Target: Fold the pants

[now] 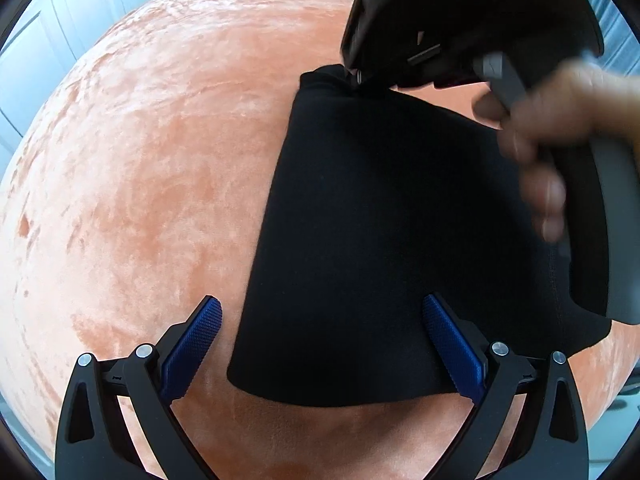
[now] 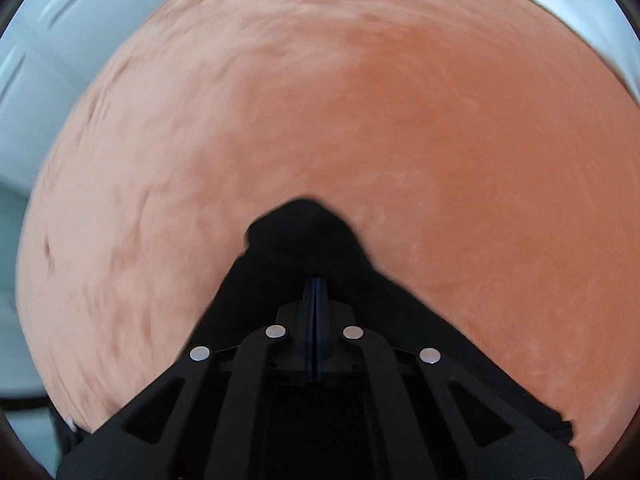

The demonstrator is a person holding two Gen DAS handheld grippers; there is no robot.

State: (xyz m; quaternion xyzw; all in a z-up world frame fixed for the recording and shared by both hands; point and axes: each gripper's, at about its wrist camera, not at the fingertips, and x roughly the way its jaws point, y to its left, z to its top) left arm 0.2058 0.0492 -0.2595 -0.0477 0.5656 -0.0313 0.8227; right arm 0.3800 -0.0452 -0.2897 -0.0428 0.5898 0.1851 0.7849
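Note:
The black pants [image 1: 372,240] lie folded on the orange velvety surface [image 1: 140,160]. My left gripper [image 1: 320,340] is open, its blue pads [image 1: 192,348] spread on either side of the pants' near left corner, just above the cloth. My right gripper [image 1: 356,76] shows in the left wrist view, held by a hand, pinching the pants' far corner. In the right wrist view the right gripper [image 2: 316,292] is shut on a bunch of the black pants [image 2: 304,232], lifted slightly off the surface.
The orange surface [image 2: 400,120] stretches wide around the pants. White cabinet doors [image 1: 60,20] stand beyond its far left edge. A pale wall or floor [image 2: 40,80] shows at the left of the right wrist view.

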